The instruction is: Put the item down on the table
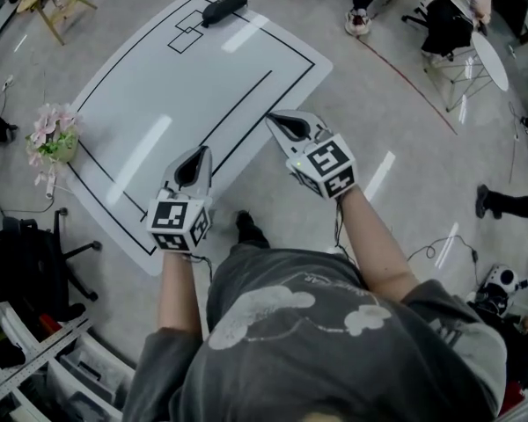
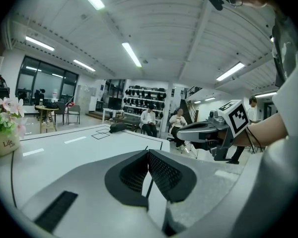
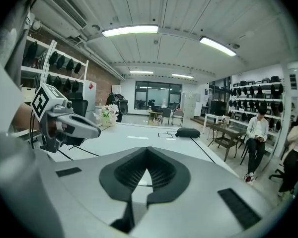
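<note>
A dark, flat oval item (image 1: 223, 7) lies at the far end of the white table (image 1: 158, 69), beside small black-lined boxes. It also shows in the left gripper view as the item (image 2: 118, 127) and in the right gripper view as the item (image 3: 187, 132), far ahead. My left gripper (image 1: 202, 151) hovers over the table's near edge, jaws shut with nothing between them (image 2: 148, 152). My right gripper (image 1: 271, 118) hangs by the table's near right edge, also shut and empty (image 3: 147, 150). Both are far from the item.
A small pot of pink flowers (image 1: 53, 139) stands at the table's left edge. Off the table are a wooden stool (image 1: 57, 3), a black office chair (image 1: 35, 253), a round white side table (image 1: 488, 55) and seated people (image 3: 258, 133).
</note>
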{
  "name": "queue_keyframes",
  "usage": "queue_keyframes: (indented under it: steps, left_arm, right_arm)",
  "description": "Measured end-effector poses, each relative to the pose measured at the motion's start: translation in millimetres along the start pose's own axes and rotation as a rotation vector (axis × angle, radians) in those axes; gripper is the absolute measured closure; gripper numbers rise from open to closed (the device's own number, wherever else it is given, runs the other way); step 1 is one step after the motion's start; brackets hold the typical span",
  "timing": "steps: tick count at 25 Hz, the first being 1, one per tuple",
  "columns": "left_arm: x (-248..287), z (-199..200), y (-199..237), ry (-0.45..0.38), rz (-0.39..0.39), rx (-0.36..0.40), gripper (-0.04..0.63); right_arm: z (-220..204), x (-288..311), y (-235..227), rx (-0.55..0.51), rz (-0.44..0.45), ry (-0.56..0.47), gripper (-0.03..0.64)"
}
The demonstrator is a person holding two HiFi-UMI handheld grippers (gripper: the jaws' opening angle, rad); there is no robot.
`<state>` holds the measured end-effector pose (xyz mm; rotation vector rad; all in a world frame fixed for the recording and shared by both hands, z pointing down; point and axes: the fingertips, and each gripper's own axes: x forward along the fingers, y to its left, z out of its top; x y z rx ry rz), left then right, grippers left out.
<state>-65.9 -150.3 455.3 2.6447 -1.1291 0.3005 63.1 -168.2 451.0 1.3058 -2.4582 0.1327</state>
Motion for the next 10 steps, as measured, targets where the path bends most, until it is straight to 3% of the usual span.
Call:
queue_keyframes:
  steps: [10]
  left_arm:
    - [-33, 0, -84, -0.023, 0.011, 0.045, 0.592]
  right_arm:
    - [-12, -88, 21, -0.01, 0.004, -0.037, 0.618]
